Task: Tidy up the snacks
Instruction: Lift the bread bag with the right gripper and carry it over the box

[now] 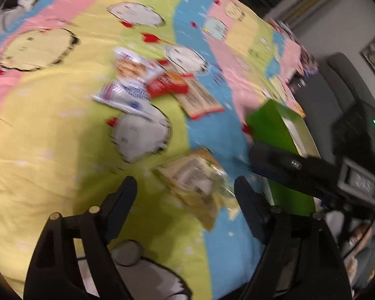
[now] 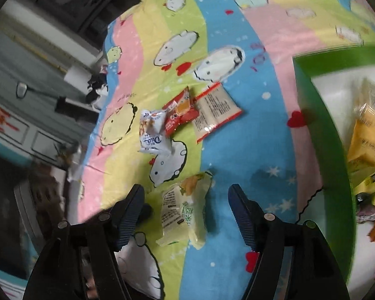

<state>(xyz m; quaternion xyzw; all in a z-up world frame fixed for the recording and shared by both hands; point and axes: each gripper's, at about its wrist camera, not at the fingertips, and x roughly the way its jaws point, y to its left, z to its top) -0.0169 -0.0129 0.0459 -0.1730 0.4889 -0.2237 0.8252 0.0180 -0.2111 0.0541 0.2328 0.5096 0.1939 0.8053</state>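
Left wrist view: left gripper (image 1: 185,200) tilted down over the bedsheet (image 1: 50,150), jaws spread, a pale green snack packet (image 1: 195,182) lying loose between them; green box (image 1: 277,135) just right. Right wrist view: right gripper (image 2: 186,205) angled down, jaws apart, empty, same packet (image 2: 185,210) below; box (image 2: 320,135) right, holding yellow packets (image 2: 370,135).

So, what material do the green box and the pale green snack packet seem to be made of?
Green box: probably cardboard, with a smooth green outside, white inside and thin stiff walls. Packet: likely plastic film, glossy and crinkled with sealed ends.
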